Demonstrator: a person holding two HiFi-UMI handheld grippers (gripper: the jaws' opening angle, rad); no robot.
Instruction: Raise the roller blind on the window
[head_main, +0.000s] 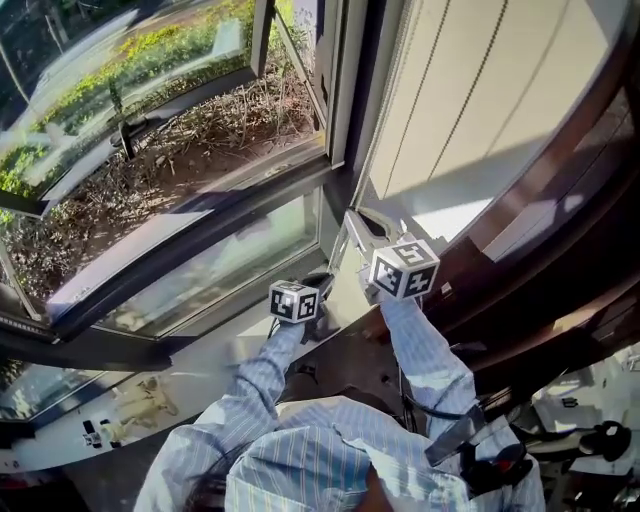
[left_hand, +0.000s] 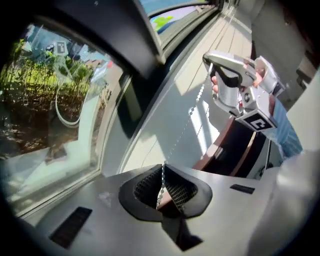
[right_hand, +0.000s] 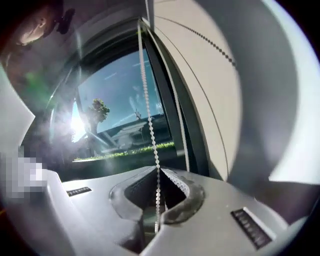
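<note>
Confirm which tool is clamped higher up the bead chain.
The right tool. In the left gripper view the bead chain runs from the left tool, shut on it, up to the right tool, clamped further up.

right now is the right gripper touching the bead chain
Touching. The right gripper view shows the right gripper with its jaws closed together on the bead chain, which runs down from the top of the window and passes between them.

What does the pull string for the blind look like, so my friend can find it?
Look at the big window with the cream blind on the right. Just left of that blind, before the dark frame, hangs a thin white bead chain. Unlike the flat blind, it is a string of tiny balls.
</note>
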